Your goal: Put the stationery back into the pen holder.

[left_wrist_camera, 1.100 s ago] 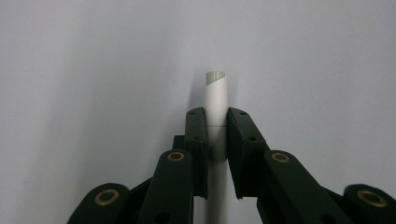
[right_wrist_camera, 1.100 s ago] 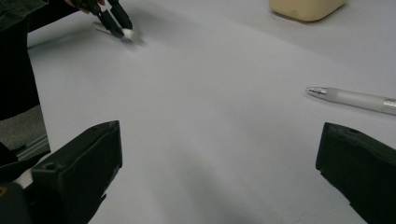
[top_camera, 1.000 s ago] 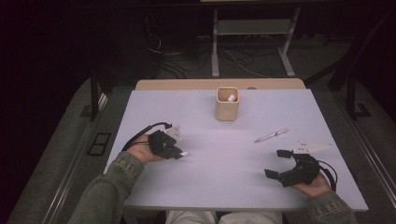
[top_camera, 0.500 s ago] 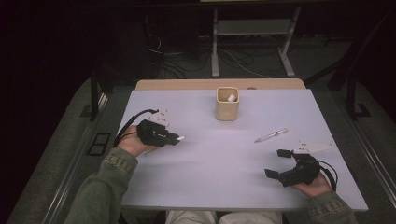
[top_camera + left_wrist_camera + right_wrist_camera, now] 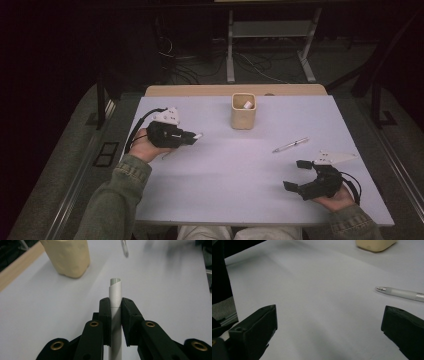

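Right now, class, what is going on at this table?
A person works at a white table with a gripper in each hand. The left gripper has its jaws shut on a white pen, held in the air to the left of a beige cup. The cup already holds one white item. The right gripper is open and empty near the front right; a second pen lies on the table beyond it.

I saw a pale lilac table (image 5: 225,185) and a cream-beige cup (image 5: 243,112). My black left gripper (image 5: 116,308) held a white tube (image 5: 115,293), grey inside. The pen (image 5: 404,293) looked frosted white, perhaps silver-tipped. The sleeves (image 5: 112,200) were olive green.
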Tool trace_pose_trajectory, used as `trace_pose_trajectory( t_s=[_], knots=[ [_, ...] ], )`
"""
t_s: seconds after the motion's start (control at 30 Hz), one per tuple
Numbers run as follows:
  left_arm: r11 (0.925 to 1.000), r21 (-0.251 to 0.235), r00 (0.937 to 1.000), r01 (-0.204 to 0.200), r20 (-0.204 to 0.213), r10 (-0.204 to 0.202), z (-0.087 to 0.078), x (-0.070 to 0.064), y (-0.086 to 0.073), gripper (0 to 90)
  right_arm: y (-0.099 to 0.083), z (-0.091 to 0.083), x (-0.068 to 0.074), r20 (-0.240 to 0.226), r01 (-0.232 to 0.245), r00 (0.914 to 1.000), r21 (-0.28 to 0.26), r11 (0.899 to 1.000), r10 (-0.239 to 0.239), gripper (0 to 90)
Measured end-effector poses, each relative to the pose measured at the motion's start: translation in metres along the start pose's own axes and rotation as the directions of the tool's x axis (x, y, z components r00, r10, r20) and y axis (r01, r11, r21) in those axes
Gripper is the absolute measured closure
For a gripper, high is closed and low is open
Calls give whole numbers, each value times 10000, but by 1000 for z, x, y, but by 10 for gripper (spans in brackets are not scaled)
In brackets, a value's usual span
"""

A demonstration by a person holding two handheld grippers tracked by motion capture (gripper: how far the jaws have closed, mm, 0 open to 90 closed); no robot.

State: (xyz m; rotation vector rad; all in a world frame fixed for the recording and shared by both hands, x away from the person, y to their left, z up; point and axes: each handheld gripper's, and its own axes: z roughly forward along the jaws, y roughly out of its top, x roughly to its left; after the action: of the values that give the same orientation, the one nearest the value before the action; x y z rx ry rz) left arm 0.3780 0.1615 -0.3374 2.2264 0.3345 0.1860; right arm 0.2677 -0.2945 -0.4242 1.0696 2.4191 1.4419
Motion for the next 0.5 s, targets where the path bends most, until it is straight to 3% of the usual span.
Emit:
trace_pose_trajectory(
  t_s=[0.27, 0.5],
  knots=[
    [9954, -954, 10000, -8, 62, 14, 1, 3, 24, 782, 0, 0, 1, -30, -36, 10000, 38, 10000, 36, 2],
    [9896, -1438, 10000, -75, -12, 74, 6, 7, 45, 782, 0, 2, 2, -67, 15, 10000, 83, 10000, -14, 1]
  ],
)
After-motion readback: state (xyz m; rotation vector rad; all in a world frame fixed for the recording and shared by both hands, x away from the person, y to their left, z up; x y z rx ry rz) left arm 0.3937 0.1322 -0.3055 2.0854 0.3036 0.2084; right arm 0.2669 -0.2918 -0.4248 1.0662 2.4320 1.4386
